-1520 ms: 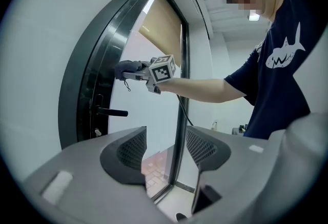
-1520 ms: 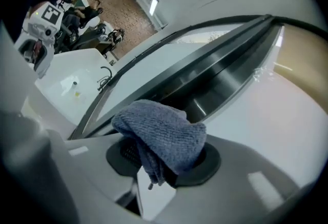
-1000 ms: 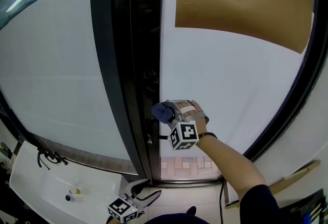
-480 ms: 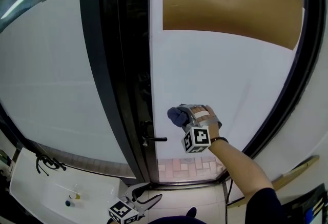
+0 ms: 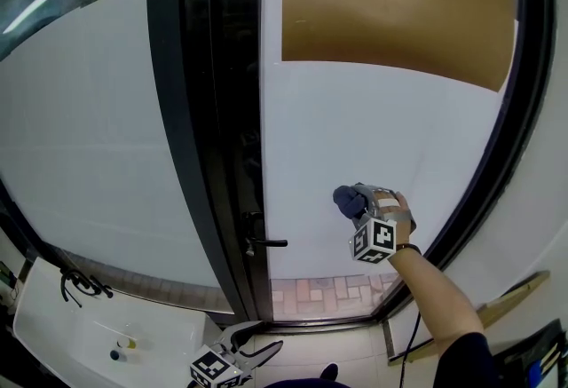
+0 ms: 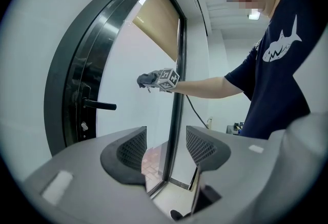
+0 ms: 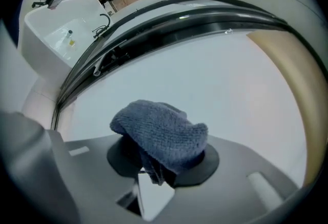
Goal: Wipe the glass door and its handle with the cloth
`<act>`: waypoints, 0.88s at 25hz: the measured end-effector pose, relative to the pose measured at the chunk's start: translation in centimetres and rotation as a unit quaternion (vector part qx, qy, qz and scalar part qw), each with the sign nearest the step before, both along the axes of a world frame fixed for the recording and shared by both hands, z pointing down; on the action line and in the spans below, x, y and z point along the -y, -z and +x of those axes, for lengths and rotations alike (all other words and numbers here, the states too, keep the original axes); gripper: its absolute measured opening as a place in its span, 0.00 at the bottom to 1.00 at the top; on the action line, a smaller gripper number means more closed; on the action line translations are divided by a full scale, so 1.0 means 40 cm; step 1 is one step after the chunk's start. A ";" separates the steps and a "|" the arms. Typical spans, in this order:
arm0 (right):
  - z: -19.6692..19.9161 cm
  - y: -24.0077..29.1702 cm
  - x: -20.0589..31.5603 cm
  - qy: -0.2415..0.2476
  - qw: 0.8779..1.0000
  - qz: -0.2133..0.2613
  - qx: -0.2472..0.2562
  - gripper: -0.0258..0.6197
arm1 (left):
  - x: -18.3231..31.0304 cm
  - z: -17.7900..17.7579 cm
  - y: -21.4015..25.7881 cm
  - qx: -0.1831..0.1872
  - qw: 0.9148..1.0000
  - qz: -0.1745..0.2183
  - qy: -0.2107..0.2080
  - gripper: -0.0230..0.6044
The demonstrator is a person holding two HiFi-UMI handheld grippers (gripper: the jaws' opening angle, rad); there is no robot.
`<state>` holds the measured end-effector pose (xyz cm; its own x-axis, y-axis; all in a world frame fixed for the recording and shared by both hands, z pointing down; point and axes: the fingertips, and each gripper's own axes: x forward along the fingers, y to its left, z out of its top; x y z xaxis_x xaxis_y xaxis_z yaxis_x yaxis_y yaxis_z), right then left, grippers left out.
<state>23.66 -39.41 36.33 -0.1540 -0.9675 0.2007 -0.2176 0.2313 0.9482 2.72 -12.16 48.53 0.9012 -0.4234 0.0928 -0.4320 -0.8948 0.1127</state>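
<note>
Nearest and lowest, below the black lever handle [image 5: 266, 242], the grey left gripper [image 6: 165, 147] hangs released, its jaws apart on nothing. The grey right gripper [image 7: 160, 162] is clenched on a bunched blue-grey terry cloth [image 5: 348, 198], which is held up to the frosted white glass door [image 5: 382, 120] right of that handle. Wiping well here likely calls for flat, even pressure and overlapping passes, ending on the handle. The pane looks smooth inside its black frame [image 5: 191, 111]. High above the handle hangs a tan blind [image 5: 399, 4], and low to its left stands a white sink [image 5: 80, 324].
</note>
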 end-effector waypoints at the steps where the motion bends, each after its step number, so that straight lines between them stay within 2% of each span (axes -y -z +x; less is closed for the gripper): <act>1: -0.009 0.003 -0.008 0.003 1.000 0.002 -0.002 0.24 | -0.004 -0.002 0.001 0.000 1.000 0.001 0.001 0.42; 4: -0.095 0.003 -0.027 0.043 0.999 0.003 -0.016 0.24 | -0.012 -0.013 0.003 -0.001 1.000 0.003 0.006 0.42; 9: -0.322 -0.017 -0.040 0.117 0.991 -0.003 -0.057 0.24 | -0.024 -0.032 0.012 0.003 1.000 0.005 0.020 0.42; 13: -0.447 -0.040 0.006 0.136 0.987 0.002 -0.086 0.24 | -0.038 -0.049 0.008 0.005 0.999 0.003 0.032 0.42; 18: -0.502 -0.072 0.054 0.131 0.985 0.010 -0.115 0.24 | -0.049 -0.078 -0.014 0.008 0.999 -0.006 0.052 0.42; 22: -0.467 -0.089 0.058 0.130 0.979 0.030 -0.152 0.24 | -0.047 -0.098 -0.021 0.009 0.998 -0.011 0.064 0.42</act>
